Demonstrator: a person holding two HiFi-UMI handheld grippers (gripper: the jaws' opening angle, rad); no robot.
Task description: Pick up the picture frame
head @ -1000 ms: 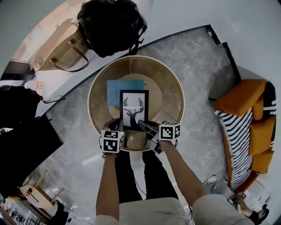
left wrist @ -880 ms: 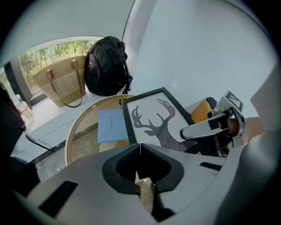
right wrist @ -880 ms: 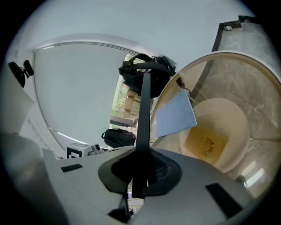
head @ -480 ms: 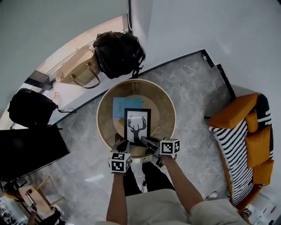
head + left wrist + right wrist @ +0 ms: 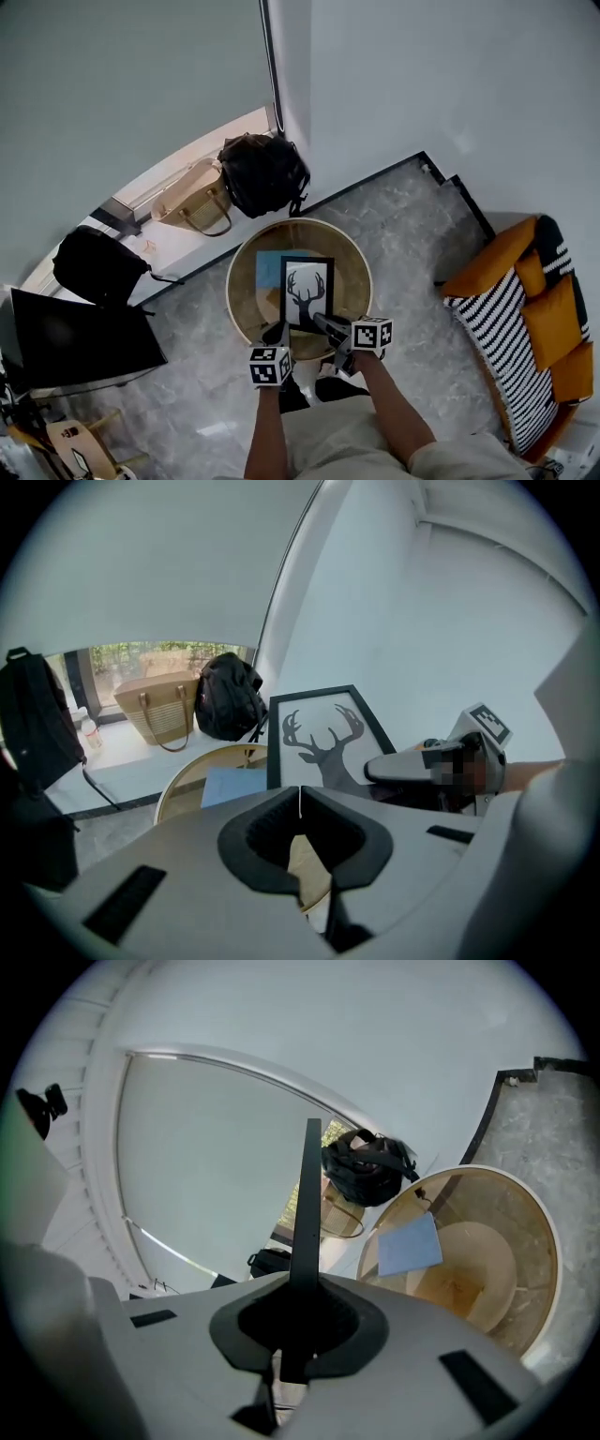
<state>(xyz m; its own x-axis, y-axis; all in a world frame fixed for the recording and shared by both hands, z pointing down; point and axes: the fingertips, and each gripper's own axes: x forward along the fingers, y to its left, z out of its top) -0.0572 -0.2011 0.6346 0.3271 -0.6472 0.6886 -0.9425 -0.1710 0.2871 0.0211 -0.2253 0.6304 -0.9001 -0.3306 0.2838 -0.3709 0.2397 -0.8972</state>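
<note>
While R claw [image 5: 326,324] clamps picture frame [image 5: 307,292] at its bottom-right edge, L claw [image 5: 279,330] sits shut & empty by bottom-left corner; frame tilts above round bench [image 5: 354,255], blue sheet [image 5: 269,271] beneath.

The picture frame [image 5: 307,292] is rising off the round table [image 5: 240,298] — gripped edge-on in the right gripper [image 5: 324,324] — and the left gripper [image 5: 279,331] is climbing beside it, both pulling up from the table's near edge.
</note>
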